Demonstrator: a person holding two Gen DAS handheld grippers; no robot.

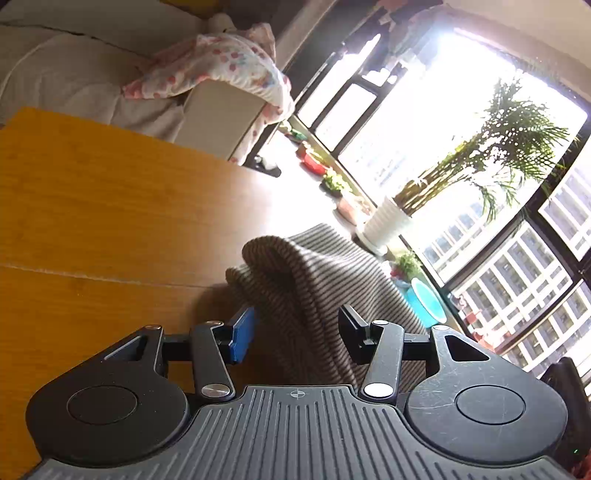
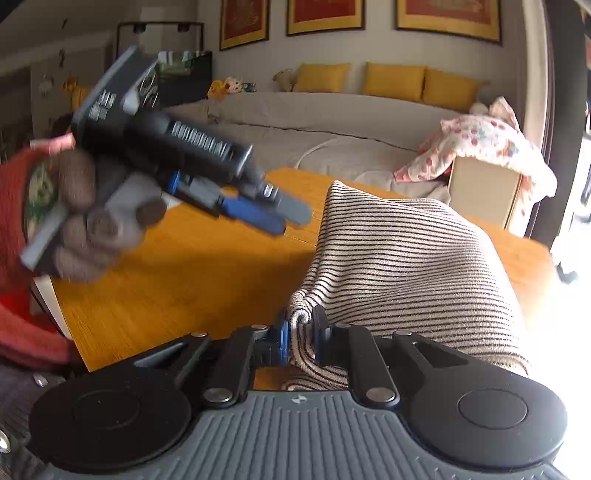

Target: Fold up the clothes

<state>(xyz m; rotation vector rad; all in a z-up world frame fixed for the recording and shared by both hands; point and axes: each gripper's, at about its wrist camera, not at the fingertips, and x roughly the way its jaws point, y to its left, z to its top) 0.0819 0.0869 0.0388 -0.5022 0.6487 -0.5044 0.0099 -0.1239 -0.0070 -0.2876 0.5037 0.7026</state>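
One corner of the striped cloth (image 2: 406,266) sits pinched in your right tongs (image 2: 301,334); your left tongs (image 1: 295,332) gape around it, so close them before lifting off the table (image 2: 166,295).

My left wrist camera is looking along its fingers (image 1: 247,332) toward the bright window (image 1: 443,122), sitting right over the orange surface (image 1: 110,206). My right wrist camera is facing the sofa (image 2: 314,122) and framed pictures (image 2: 325,16), close behind the striped cloth (image 2: 406,258). Both are sharing that cloth, the surface and the floral blanket (image 2: 480,144)
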